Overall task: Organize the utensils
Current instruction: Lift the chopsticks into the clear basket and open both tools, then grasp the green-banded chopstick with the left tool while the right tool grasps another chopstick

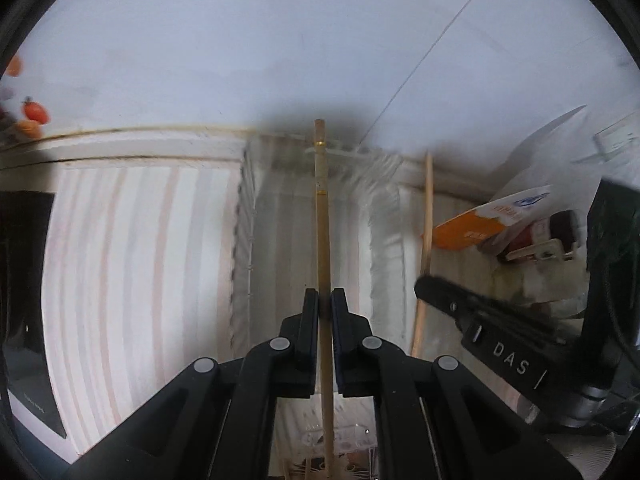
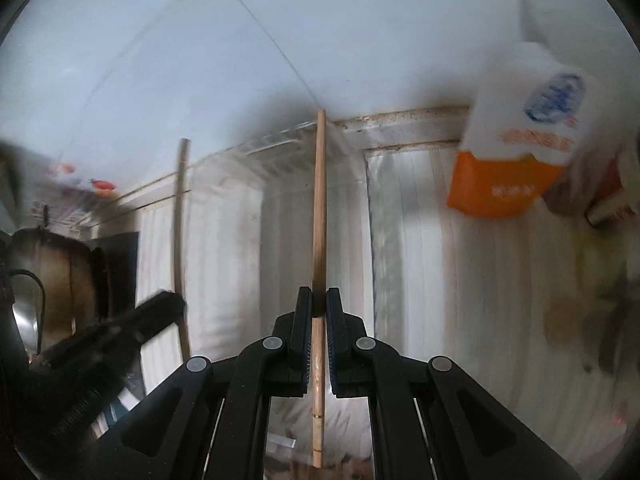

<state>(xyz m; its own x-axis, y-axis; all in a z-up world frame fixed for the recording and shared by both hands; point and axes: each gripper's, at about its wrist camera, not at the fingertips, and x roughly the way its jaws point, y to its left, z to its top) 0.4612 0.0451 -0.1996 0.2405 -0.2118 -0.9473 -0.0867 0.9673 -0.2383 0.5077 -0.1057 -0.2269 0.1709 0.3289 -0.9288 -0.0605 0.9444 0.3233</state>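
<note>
In the left wrist view my left gripper (image 1: pixel 325 300) is shut on a wooden chopstick (image 1: pixel 322 220) with gold bands near its far end. It points down over a clear plastic tray (image 1: pixel 244 220) on a striped mat. My right gripper (image 2: pixel 319 300) is shut on a second wooden chopstick (image 2: pixel 319 200), over the same clear tray (image 2: pixel 280 148). Each view shows the other gripper beside it: the right gripper (image 1: pixel 424 286) with its chopstick (image 1: pixel 427 208), and the blurred left gripper (image 2: pixel 172 300) with its chopstick (image 2: pixel 180 220).
An orange and white carton (image 2: pixel 504 176) stands to the right of the tray, also seen as the carton (image 1: pixel 480 224) in the left view. A metal pot (image 2: pixel 48 272) and a black slab (image 1: pixel 24 300) lie to the left. Tomatoes (image 1: pixel 35 112) sit far left. A white wall backs the counter.
</note>
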